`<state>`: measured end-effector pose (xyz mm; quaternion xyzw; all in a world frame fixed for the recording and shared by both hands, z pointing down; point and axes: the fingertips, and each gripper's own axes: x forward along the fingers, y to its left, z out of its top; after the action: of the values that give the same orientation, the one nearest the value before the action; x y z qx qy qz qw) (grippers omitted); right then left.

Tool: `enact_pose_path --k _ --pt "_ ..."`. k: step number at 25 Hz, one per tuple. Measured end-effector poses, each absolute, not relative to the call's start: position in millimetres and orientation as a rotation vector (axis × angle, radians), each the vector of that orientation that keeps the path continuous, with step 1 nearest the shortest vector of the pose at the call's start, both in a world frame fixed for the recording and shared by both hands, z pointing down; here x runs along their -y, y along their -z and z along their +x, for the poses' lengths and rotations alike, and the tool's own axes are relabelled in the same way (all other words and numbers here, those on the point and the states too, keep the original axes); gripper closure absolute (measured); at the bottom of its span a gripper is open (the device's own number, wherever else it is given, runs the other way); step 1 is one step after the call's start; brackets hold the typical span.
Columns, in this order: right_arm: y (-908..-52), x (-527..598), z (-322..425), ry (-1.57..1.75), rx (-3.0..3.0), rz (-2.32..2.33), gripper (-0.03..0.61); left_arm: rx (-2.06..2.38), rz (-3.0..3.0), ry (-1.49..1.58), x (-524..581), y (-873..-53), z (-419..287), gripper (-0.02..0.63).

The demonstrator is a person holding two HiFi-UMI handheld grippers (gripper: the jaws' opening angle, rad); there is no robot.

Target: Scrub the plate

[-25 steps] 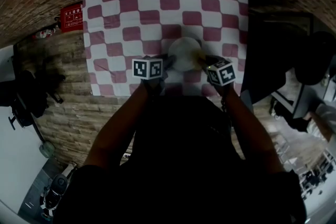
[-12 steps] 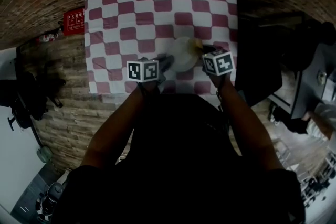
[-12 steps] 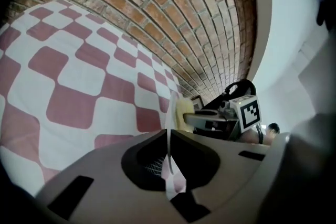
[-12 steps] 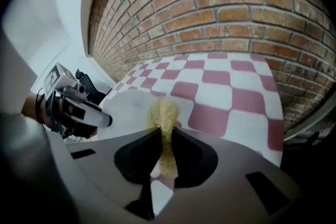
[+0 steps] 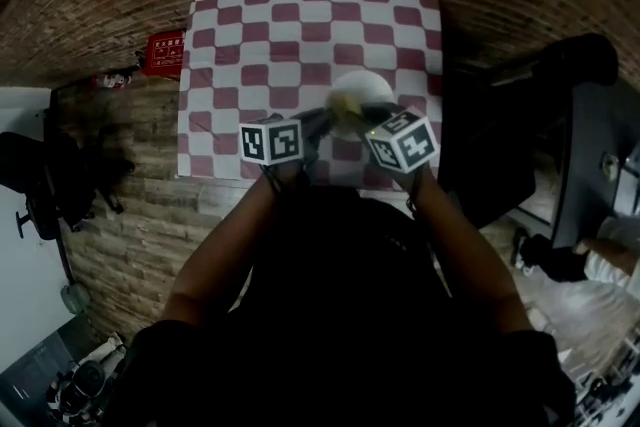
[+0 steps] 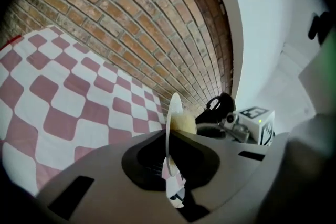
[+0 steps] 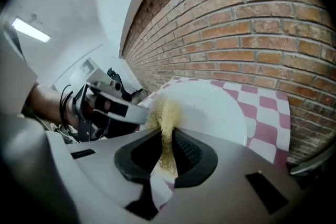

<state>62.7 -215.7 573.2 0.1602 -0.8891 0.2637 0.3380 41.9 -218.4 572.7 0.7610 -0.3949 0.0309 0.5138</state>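
The left gripper (image 5: pixel 316 123) pinches the lower rim of the plate (image 6: pixel 172 118), which is held on edge over the checkered table (image 5: pixel 250 45). In the left gripper view its edge runs from 12 to 6 o'clock, with the face turned toward 3 o'clock. The right gripper (image 5: pixel 374 115), clamped on a yellow sponge (image 7: pixel 167 113), presses it against that face.

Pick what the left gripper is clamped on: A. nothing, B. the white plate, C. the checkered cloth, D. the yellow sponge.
B: the left gripper has its jaws shut on the rim of the white plate, seen edge-on; the yellow sponge is in the right gripper.
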Motion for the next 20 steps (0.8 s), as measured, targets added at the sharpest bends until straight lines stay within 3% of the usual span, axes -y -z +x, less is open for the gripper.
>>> enact_pose_path --k 12,20 --pt "-577.3 232.1 145.1 -0.703 2.248 0.546 0.529 1.047 1.867 -0.078 184.6 -535.5 41.1 0.597" --pt "-512.2 245.1 113.5 -0.51 2.352 0.554 0.529 0.999 1.944 -0.08 182.8 -517.9 75.6 0.592"
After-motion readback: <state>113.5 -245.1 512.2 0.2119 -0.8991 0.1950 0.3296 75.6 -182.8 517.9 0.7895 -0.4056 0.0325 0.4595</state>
